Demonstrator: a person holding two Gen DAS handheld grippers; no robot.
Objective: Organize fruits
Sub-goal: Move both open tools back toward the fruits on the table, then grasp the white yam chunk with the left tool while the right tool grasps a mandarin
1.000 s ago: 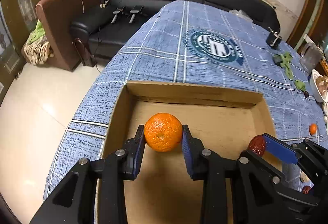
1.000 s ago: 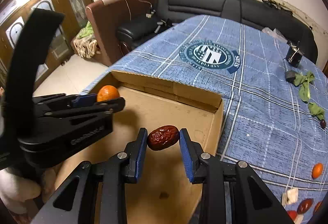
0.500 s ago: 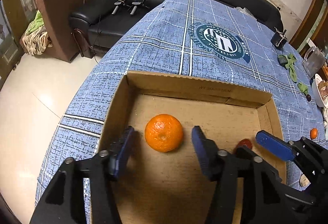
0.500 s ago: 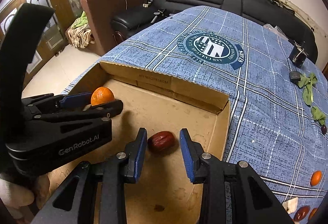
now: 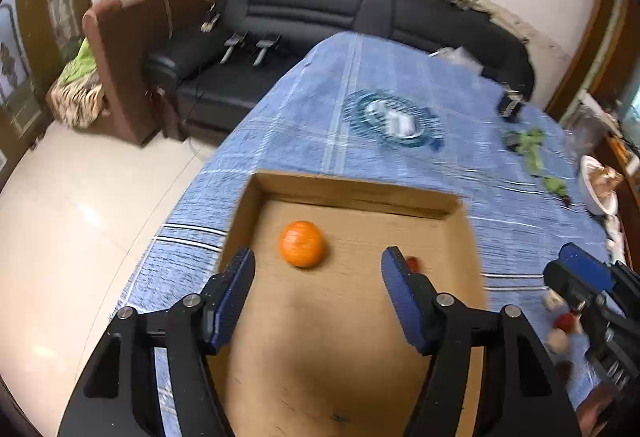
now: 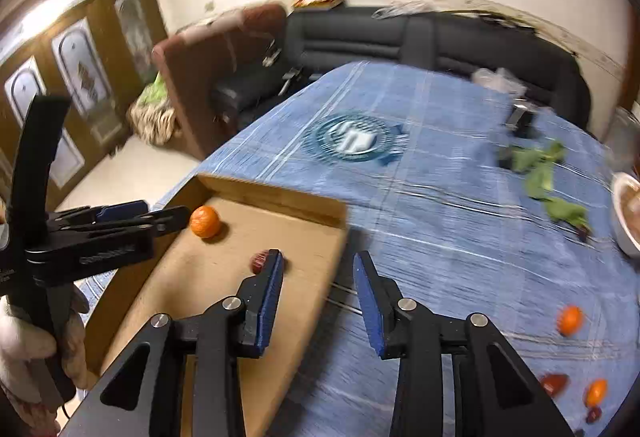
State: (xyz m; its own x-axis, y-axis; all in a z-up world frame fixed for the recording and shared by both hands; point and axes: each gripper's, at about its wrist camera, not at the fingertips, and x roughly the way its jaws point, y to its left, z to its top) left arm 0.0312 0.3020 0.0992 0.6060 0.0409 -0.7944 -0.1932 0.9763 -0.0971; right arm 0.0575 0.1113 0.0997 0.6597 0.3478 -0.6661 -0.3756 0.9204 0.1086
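The tabletop w/ blue checked cloth carries a round emblem, its text too blurred to read. The cardboard box at the near-left holds an orange and a red date. Left gripper, just opened, is wide and empty above the box, orange just beyond. Right gripper, jaws also just opening, holds nothing; remaining fruits lie to its right, so it is nearer. Lettering on left gripper's body is unreadable.

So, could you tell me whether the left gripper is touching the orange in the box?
Apart. The left wrist view shows the left gripper open, bare cardboard between each pad and the orange.
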